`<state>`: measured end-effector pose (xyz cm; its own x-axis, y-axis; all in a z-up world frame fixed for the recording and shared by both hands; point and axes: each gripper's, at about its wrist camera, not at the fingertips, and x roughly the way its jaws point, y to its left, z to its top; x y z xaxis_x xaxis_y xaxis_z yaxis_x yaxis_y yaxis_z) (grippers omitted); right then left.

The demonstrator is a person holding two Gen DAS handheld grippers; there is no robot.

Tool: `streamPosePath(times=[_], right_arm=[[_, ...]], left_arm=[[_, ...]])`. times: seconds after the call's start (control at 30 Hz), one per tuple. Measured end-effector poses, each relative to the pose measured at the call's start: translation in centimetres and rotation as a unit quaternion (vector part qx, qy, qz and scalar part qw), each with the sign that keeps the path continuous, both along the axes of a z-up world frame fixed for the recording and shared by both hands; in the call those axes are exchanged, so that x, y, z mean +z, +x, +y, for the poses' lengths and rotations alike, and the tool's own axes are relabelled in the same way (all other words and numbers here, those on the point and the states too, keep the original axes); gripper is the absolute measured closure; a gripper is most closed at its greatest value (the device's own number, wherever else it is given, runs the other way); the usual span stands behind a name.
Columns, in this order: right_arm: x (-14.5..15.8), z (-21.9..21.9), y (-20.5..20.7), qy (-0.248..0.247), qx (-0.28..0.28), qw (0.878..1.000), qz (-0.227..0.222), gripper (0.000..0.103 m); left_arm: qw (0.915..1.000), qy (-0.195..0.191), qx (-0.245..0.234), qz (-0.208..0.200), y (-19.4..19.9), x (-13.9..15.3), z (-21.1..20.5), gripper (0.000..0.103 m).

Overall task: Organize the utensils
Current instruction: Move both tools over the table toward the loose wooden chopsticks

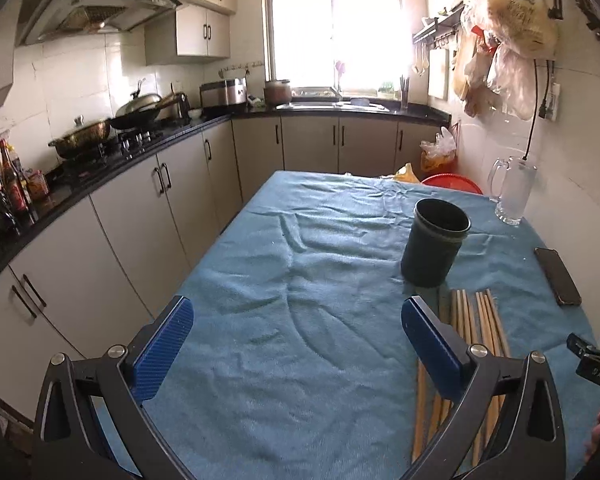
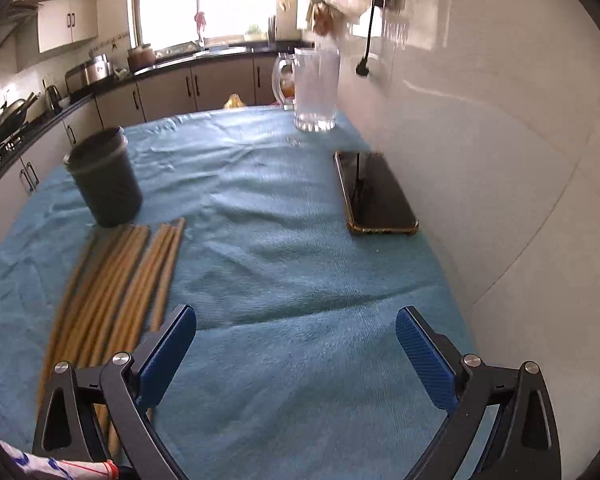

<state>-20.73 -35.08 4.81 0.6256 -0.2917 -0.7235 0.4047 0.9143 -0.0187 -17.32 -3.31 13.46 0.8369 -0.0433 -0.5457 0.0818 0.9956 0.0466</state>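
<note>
Chopsticks (image 2: 112, 280) flat on cloth (image 2: 284, 240), beside left finger of right tool (image 2: 296, 344); both tools released, left tool (image 1: 298, 336) empty.

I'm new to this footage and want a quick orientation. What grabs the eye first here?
The bundle of wooden chopsticks lying flat on the blue cloth, just in front of the dark green cylindrical holder, which stands upright and looks empty. To the right, near the wall, a black phone lies flat, and a clear glass mug stands at the far edge. Both the left gripper and the right gripper hover open, holding nothing.
</note>
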Motion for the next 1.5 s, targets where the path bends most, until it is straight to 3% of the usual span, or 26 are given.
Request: streamPosePath(times=[0.43, 0.63, 0.7, 0.87, 1.5], right_arm=[[4.4, 5.5, -4.1, -0.041, 0.013, 0.997, -0.070, 0.001], [6.3, 7.2, -7.2, -0.064, -0.018, 0.988, -0.136, 0.001], [7.2, 7.6, -8.7, -0.060, -0.035, 0.982, -0.173, 0.001], [7.9, 8.6, -10.8, -0.050, -0.042, 0.977, -0.205, 0.001], [8.9, 10.9, -16.6, -0.103, -0.070, 0.960, -0.249, 0.001]], left_arm=[[0.9974, 0.018, -0.006, -0.070, -4.9, 2.2, -0.3, 0.000], [0.9950, 0.032, -0.009, -0.094, -7.0, 2.8, -0.5, 0.000], [0.9947, 0.030, -0.013, -0.098, -7.8, 3.0, -0.4, 0.000], [0.9939, 0.020, -0.020, -0.107, -9.6, 3.1, -0.2, 0.000], [0.9896, -0.043, -0.103, -0.091, -14.4, 1.9, -0.6, 0.000]])
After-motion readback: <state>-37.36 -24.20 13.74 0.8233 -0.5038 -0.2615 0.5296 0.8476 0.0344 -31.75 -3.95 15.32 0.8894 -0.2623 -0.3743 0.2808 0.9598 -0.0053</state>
